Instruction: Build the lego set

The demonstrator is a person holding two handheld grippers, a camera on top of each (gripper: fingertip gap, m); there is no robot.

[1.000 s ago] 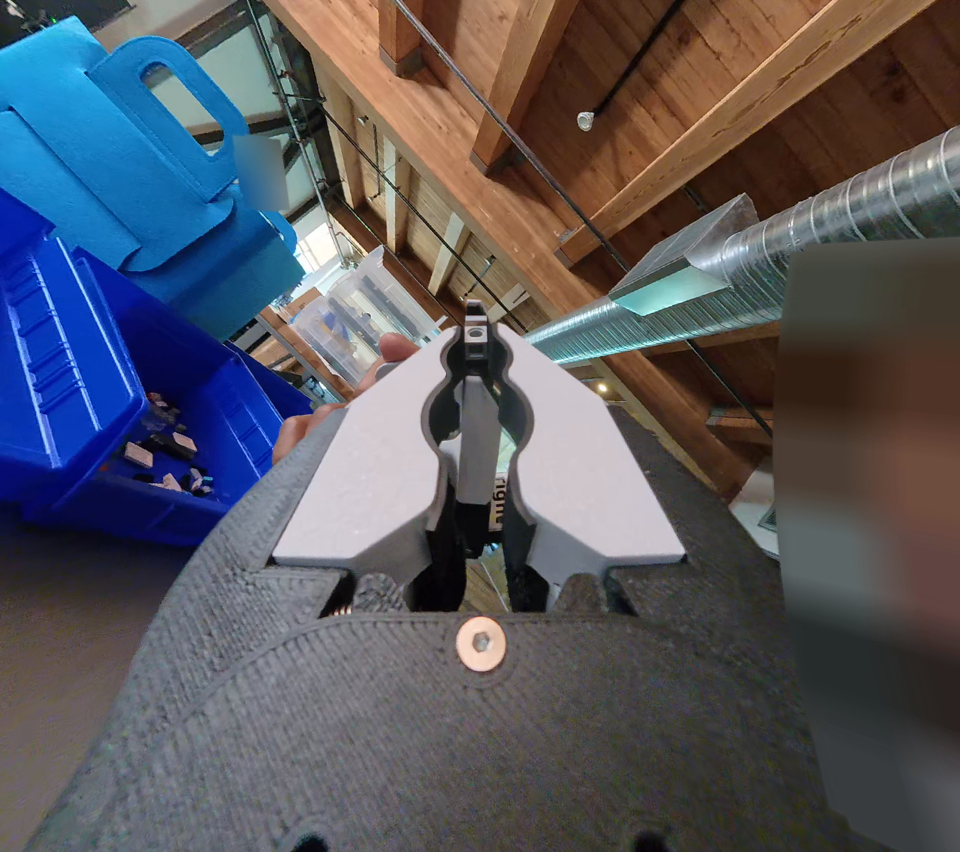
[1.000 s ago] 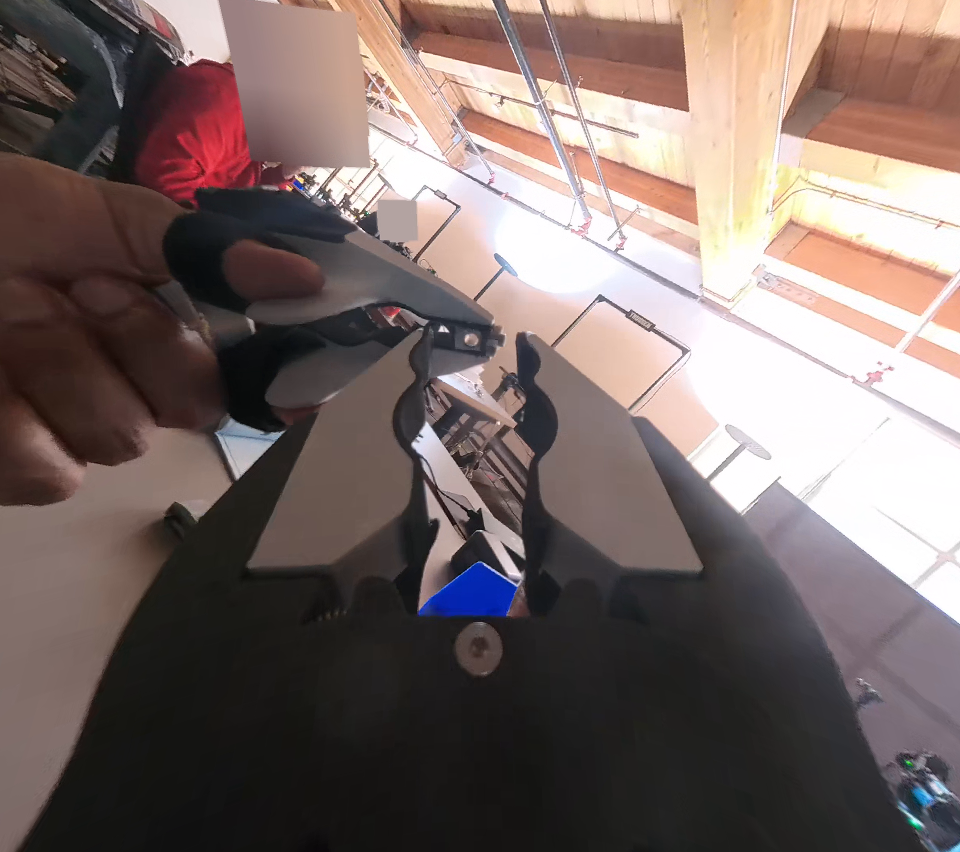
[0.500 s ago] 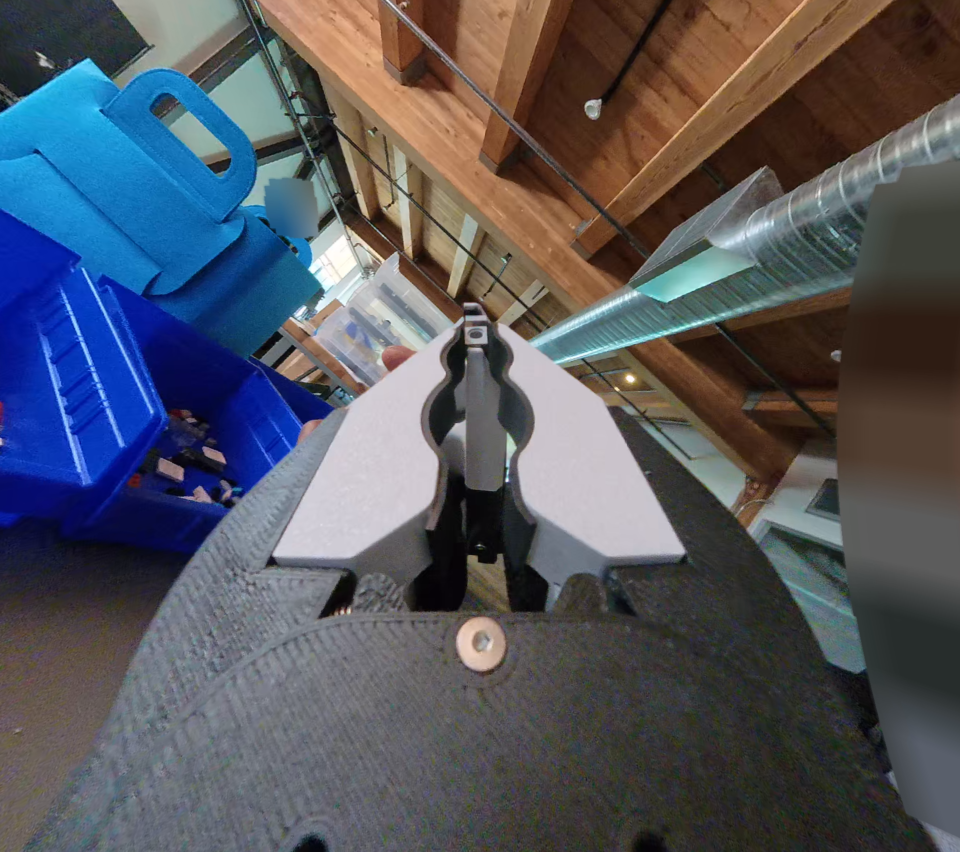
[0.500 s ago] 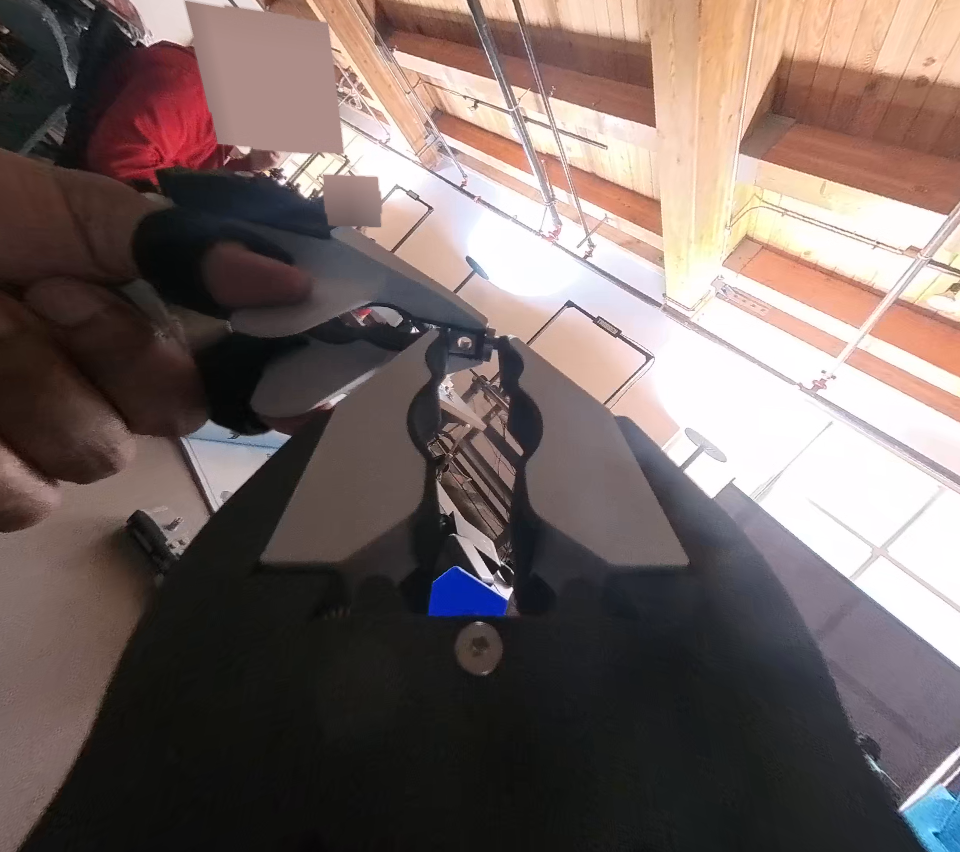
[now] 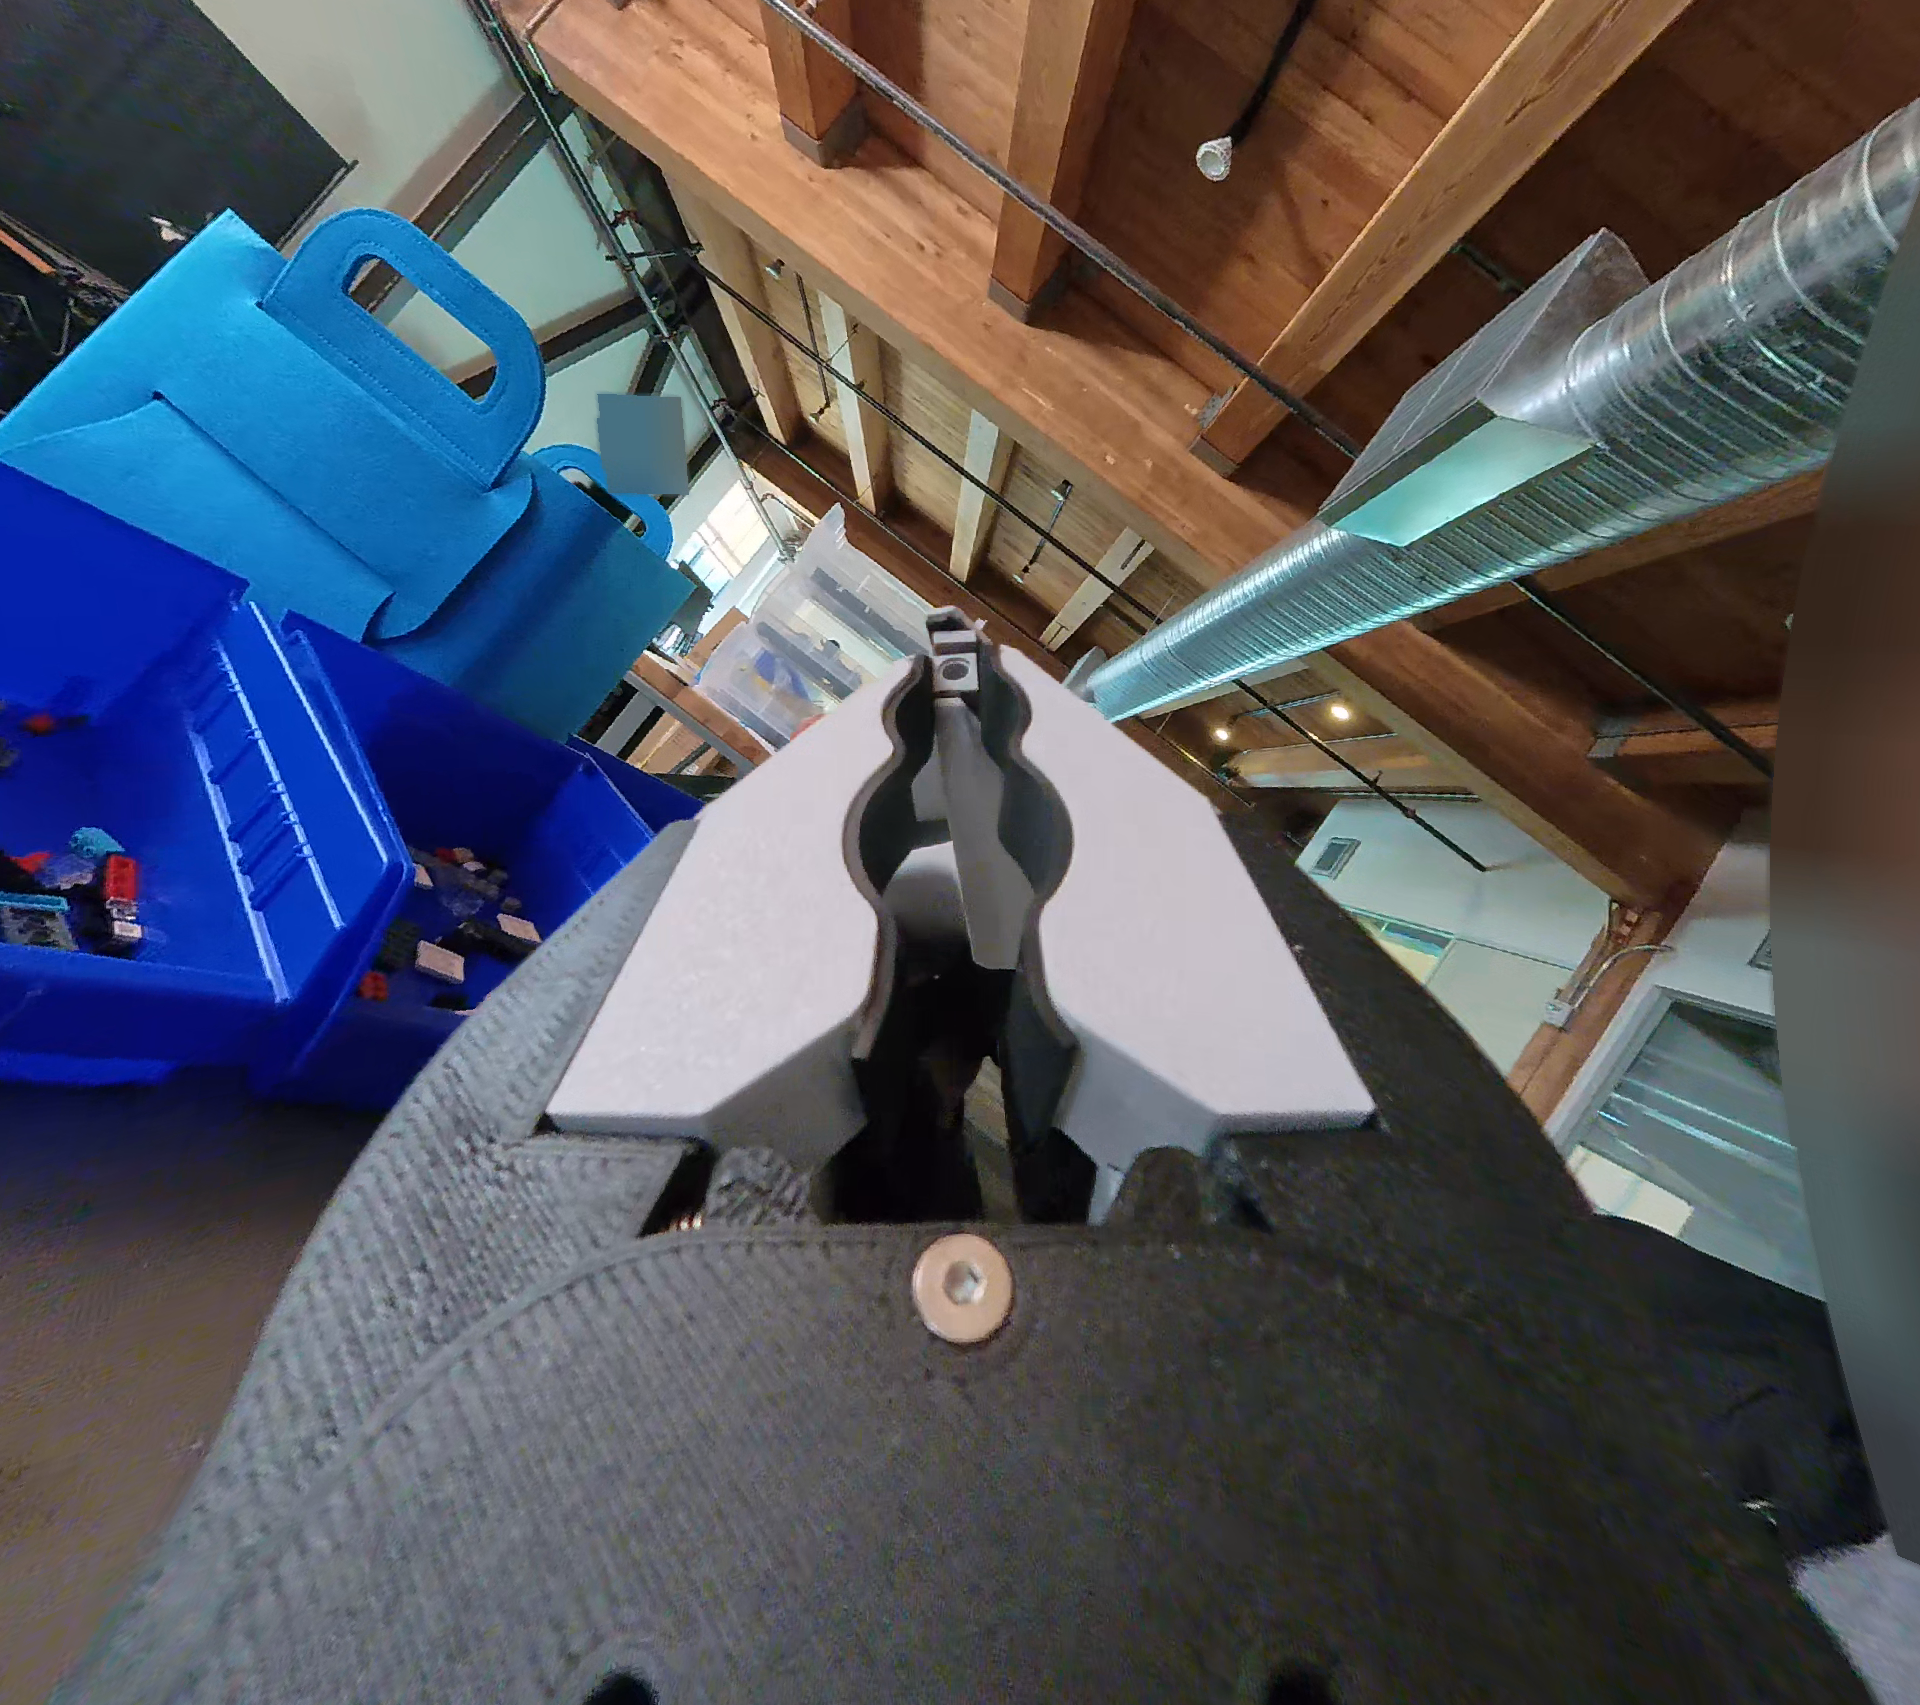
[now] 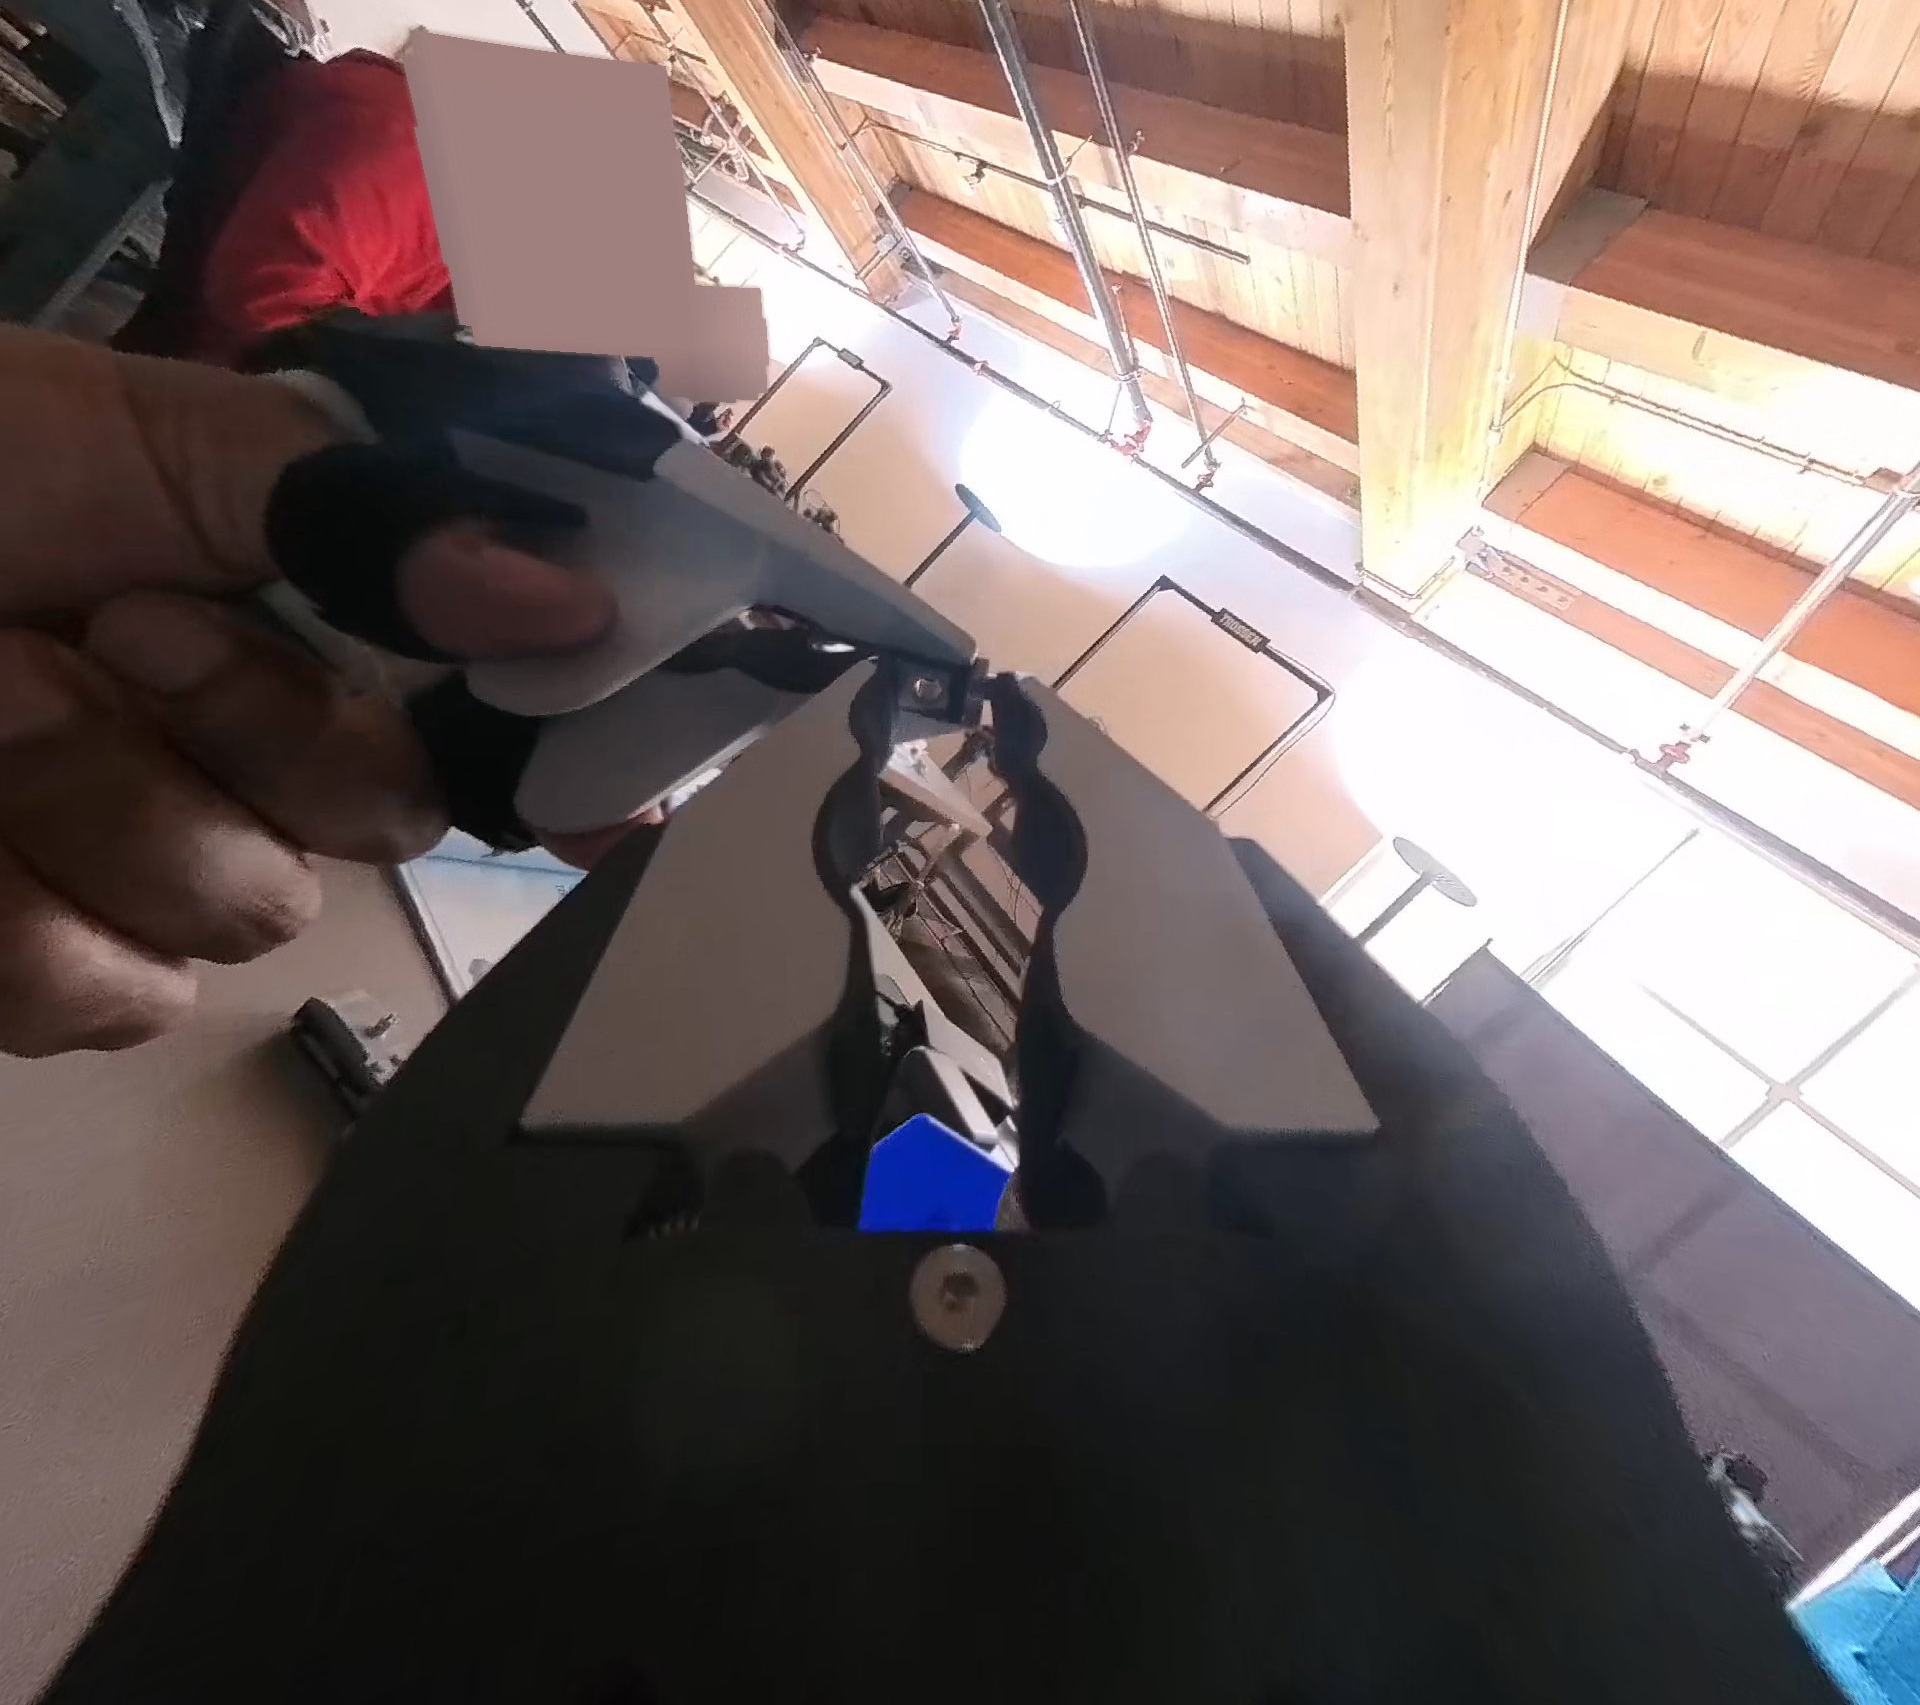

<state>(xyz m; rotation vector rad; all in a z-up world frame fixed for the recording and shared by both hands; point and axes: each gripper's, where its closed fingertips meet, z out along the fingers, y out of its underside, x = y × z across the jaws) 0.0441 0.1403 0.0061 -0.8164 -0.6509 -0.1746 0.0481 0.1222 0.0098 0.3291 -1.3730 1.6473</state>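
Both grippers point up toward the wooden ceiling. My left gripper is shut on a small grey lego piece with a round hole, held at its fingertips. In the right wrist view the left gripper comes in from the left, held by a hand, and carries the same grey piece. My right gripper has its jaws narrowed around that piece, one fingertip on each side. The contact itself is small and partly hidden.
Blue bins holding several loose lego pieces stand at the left, with a blue felt bag behind them. A person in a red top is in the background. A blue object shows low between the right fingers. My left and right fingertips are right by each other.
The right gripper's jaws have closed from wide open to narrow around the grey piece at the left gripper's tips. The left gripper has stayed shut and has tilted slightly.
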